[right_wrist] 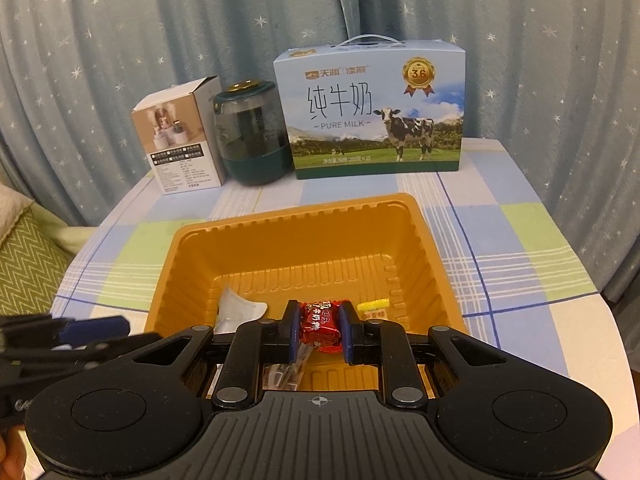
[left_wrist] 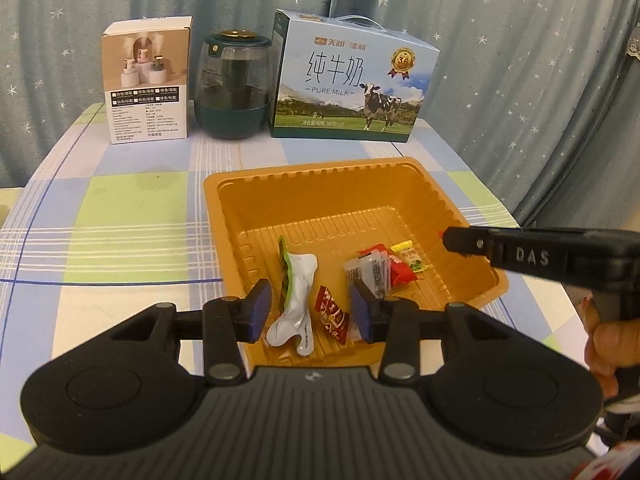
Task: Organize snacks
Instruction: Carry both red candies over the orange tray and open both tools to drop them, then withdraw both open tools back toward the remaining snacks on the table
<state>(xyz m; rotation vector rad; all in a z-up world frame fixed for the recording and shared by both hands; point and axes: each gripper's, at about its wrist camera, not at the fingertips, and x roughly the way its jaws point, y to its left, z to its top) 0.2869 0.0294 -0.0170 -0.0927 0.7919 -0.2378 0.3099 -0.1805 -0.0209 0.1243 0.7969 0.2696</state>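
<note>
In the left wrist view, the upper left of the frame held a white product box (left_wrist: 147, 80), then a dark green jar (left_wrist: 233, 86), then a blue milk carton (left_wrist: 352, 86) at upper centre, all on the checked tablecloth (left_wrist: 100, 216). Mid-frame sat the orange tray (left_wrist: 224, 188). At lower centre the left gripper (left_wrist: 310, 310) hung over the tray's near end with its pads parted and nothing pressed between them; a white pouch (left_wrist: 294, 304) and a small red sachet (left_wrist: 332, 314) lay on the tray floor in the gap. Further right lay a cluster of wrapped snacks (left_wrist: 378, 270).

In the right wrist view, at lower centre, the right gripper (right_wrist: 319, 330) was clenched on a red candy (right_wrist: 319, 326), held above the tray's near half.

Judging by this, the step in hand was dropping snacks into the tray: the left had let go, the right had not yet. The next move called for opening the right jaws over the tray floor.
</note>
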